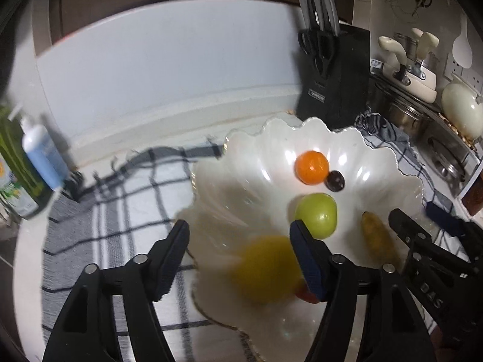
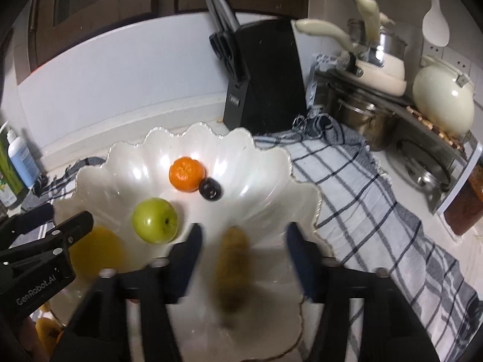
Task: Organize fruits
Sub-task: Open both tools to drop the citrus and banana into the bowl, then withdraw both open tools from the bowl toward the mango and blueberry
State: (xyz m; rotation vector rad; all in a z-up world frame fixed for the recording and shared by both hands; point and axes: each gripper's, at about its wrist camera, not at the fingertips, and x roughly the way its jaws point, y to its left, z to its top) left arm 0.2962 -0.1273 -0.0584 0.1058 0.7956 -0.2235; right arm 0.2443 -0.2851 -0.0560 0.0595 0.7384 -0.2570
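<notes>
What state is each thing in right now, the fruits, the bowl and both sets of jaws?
Left gripper: jaws open, blurred yellow fruit between them.
Right gripper: jaws open, blurred brownish fruit between them.
Green apple: resting in bowl.
Orange: in bowl, touching dark fruit.
White scalloped bowl: upright on checked cloth.

A yellow fruit near the bowl's front rim is smeared with blur; a red thing hides behind the left hand-held gripper. The long brownish fruit is blurred too.
</notes>
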